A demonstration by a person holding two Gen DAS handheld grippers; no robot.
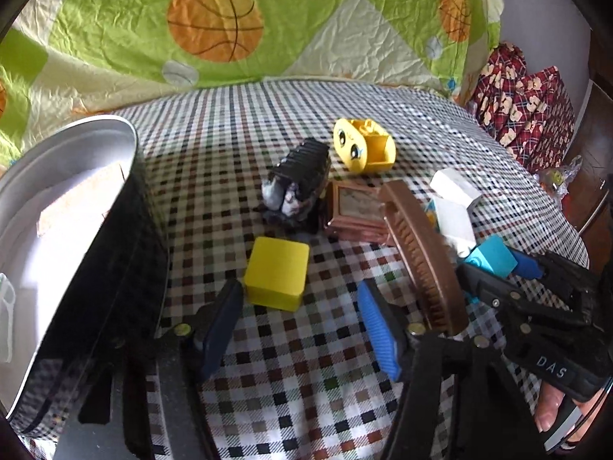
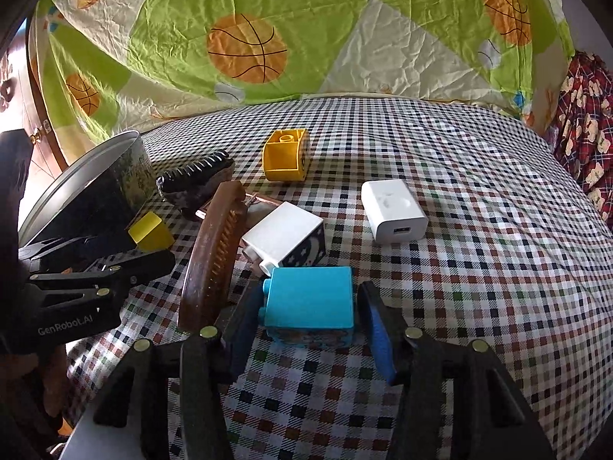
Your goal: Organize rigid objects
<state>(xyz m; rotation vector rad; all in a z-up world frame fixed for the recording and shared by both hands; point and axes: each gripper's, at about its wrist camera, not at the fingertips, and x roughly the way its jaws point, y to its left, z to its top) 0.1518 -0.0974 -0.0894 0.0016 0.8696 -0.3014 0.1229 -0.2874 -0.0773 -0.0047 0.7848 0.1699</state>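
Note:
A yellow cube (image 1: 277, 274) lies on the checked cloth just ahead of my left gripper (image 1: 299, 287). The cube is close to the left finger and apart from the blue right pad, and the jaws stand open. In the right wrist view a sky-blue toy brick (image 2: 310, 303) sits between the fingers of my right gripper (image 2: 308, 291). Only slim gaps show at its sides, so the gripper is open around it. The left wrist view shows the same blue brick (image 1: 494, 257) at the right gripper's tips.
A round metal tin (image 1: 115, 120) stands at the left, next to the cube. A brown brush (image 2: 214, 253) stands on edge between the grippers. Beyond lie a black toy train (image 1: 299, 184), a brown frame (image 1: 356, 211), a yellow face brick (image 2: 285, 155), a white brick (image 2: 283, 235) and a white charger (image 2: 394, 211).

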